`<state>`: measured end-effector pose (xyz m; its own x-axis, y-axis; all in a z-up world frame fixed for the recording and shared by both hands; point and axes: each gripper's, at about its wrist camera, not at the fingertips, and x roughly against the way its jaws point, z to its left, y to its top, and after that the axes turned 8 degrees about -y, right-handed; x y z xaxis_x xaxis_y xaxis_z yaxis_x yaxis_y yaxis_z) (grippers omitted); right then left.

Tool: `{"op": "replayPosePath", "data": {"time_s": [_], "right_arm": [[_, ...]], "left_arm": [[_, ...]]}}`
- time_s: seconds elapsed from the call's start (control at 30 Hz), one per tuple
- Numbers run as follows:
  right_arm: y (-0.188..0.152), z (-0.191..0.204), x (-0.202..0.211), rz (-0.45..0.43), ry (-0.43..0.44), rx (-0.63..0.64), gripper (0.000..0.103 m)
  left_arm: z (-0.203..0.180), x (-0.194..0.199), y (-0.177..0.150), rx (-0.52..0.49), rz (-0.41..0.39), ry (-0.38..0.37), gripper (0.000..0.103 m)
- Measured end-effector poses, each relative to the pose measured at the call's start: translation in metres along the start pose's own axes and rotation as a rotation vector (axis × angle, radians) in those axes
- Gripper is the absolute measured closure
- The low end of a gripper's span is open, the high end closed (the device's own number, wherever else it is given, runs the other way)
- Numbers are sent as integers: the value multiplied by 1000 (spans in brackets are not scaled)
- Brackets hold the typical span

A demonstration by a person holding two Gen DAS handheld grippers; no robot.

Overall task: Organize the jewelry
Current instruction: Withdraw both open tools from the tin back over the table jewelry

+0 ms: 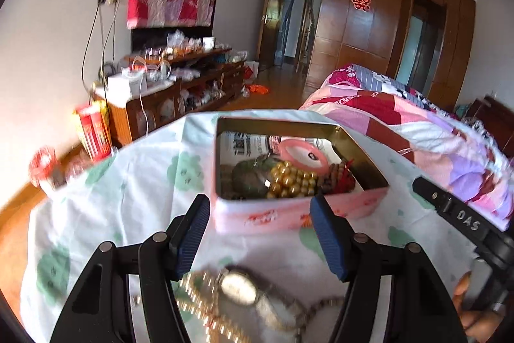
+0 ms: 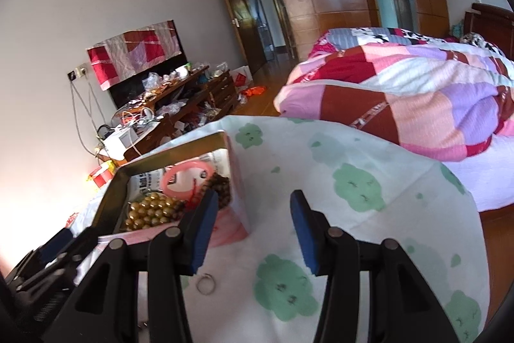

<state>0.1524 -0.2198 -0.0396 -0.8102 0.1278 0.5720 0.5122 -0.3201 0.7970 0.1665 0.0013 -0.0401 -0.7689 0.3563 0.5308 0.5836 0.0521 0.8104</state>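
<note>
Between the left gripper's (image 1: pixel 260 233) spread jaws, nothing is held; just below them, on the cloth-covered desk (image 1: pixel 128 182), lie a blurred wristwatch (image 1: pixel 239 288) on a metal band and a gold bead chain (image 1: pixel 199 291) touching it. Just ahead of the blue pads (image 1: pixel 327 237) stands an open pink tin (image 1: pixel 289 214), its near wall almost at the fingertips. Inside the tin rest a cluster of gold beads (image 1: pixel 292 179), a pink bangle (image 1: pixel 303 155), a string of brown wooden beads (image 1: pixel 337 174) with red cord, a dull green piece (image 1: pixel 250 177) and a printed paper lining.

The right gripper (image 2: pixel 250 227) also has its jaws apart and empty, hovering over the white cloth with green prints. A small silver ring (image 2: pixel 205 282) lies on the cloth just under its left pad (image 2: pixel 202 233). In the right wrist view the tin sits to the left, with the left gripper's black body partly visible at the lower left edge.

Beyond the desk, a bed with a patchwork quilt (image 2: pixel 417 92) fills the right side, a cluttered wooden cabinet (image 1: pixel 180 89) stands against the wall, and wooden wardrobe doors (image 1: pixel 359 31) close the far end.
</note>
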Motion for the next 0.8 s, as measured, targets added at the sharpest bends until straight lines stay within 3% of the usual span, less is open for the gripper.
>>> {"op": "replayPosePath", "data": {"time_s": [0.13, 0.53, 0.8], "right_arm": [[-10, -13, -2, 61, 14, -44, 53], [-26, -1, 1, 143, 77, 27, 53], [-33, 12, 10, 170, 95, 101, 53]], "left_arm": [[20, 12, -10, 59, 33, -12, 38], [64, 47, -28, 25, 71, 119, 38], [68, 41, -42, 10, 139, 95, 38]]}}
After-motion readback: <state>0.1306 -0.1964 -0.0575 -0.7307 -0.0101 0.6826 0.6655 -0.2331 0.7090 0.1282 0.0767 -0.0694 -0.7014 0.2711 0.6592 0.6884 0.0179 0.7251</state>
